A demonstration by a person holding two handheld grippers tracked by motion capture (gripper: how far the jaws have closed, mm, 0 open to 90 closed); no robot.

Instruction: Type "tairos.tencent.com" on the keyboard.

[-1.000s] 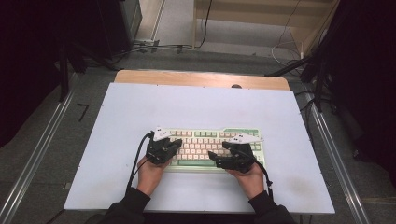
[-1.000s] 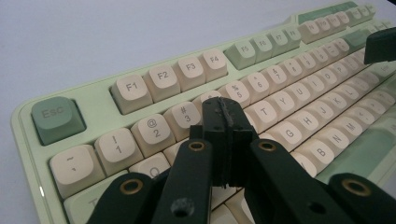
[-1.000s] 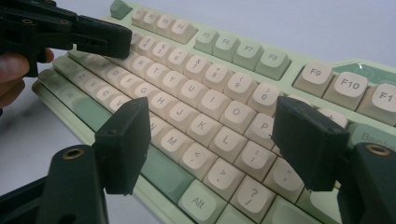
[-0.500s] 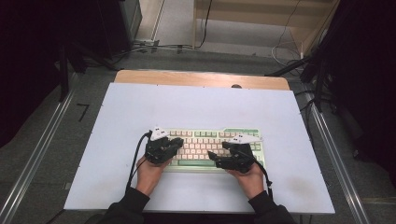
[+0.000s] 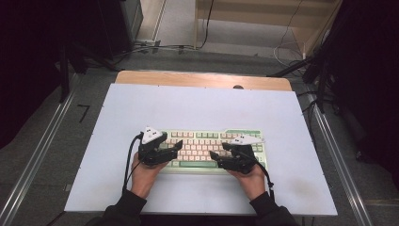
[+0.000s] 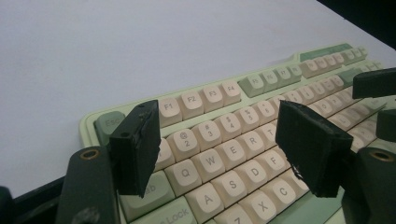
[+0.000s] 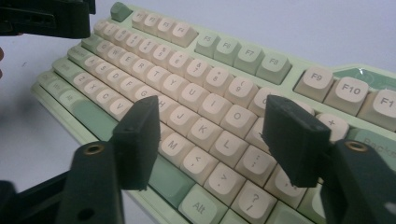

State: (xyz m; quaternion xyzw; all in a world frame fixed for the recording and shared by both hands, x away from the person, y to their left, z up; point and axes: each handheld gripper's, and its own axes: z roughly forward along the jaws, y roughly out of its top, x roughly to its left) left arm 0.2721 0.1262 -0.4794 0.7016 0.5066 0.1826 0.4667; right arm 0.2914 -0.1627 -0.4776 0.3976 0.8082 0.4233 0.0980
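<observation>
White table carries a rigid, light keyboard. Left gripper, jaws just opening, and right gripper, just narrowing, hover spread, empty. Grasp keyboard end edges.

One keyboard was counted on one white table. Two grippers, left and right, were counted

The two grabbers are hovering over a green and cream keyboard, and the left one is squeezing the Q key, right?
Not quite. The left gripper squeezes nothing: its jaws have just been opening and stand wide apart above the keyboard, with no key pinched between them. The left gripper view shows it. The rest is right.
</observation>
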